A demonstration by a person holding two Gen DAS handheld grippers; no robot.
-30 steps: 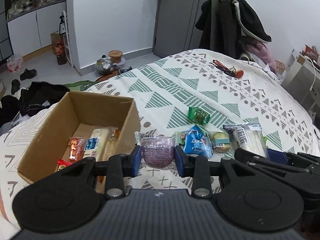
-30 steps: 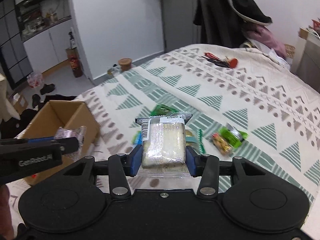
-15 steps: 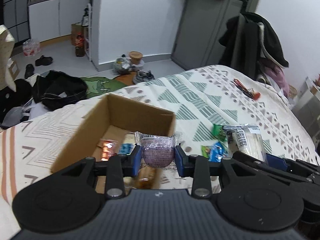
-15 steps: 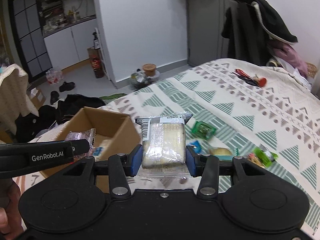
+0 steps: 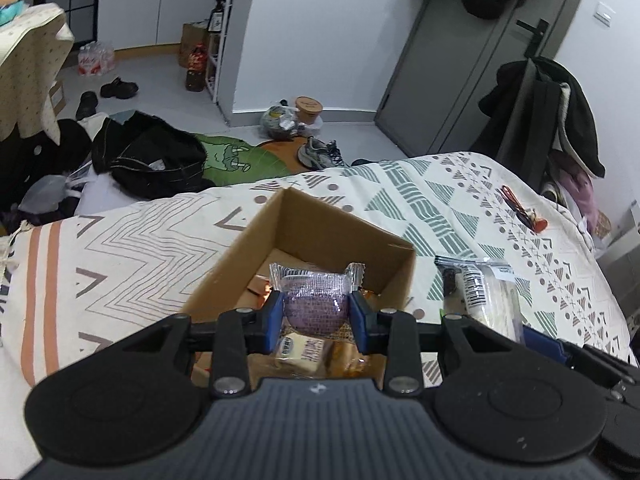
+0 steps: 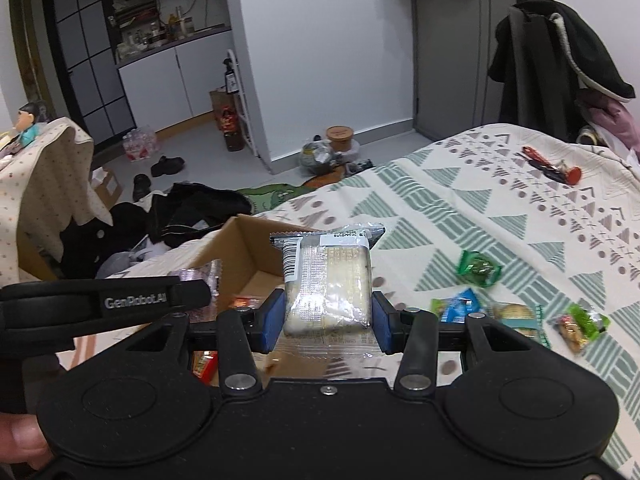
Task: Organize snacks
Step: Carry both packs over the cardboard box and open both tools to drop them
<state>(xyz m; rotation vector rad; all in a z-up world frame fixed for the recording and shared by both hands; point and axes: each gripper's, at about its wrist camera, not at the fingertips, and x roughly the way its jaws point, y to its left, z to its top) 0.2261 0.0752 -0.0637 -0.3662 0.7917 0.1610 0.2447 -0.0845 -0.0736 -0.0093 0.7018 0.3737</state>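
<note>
My left gripper (image 5: 316,316) is shut on a purple wrapped snack (image 5: 315,300) and hangs over the open cardboard box (image 5: 320,236) on the bed. Several snacks lie in the box below it. My right gripper (image 6: 326,316) is shut on a pale cracker packet (image 6: 326,280), held just right of the cardboard box (image 6: 240,248). The same cracker packet (image 5: 486,292) shows at the right of the left wrist view. The left gripper's arm (image 6: 100,304) crosses the right wrist view, with the purple snack (image 6: 200,276) at its tip.
Loose snacks lie on the patterned bedspread (image 6: 480,208) to the right: a green packet (image 6: 478,268), a blue one (image 6: 460,304) and a green nut packet (image 6: 580,324). Red-handled tools (image 6: 552,168) lie farther back. Clothes and shoes cover the floor beyond the bed.
Both grippers have swung left with their snacks. The left one now hangs over the box instead of beside it; the right one has come up to the box's right side.
</note>
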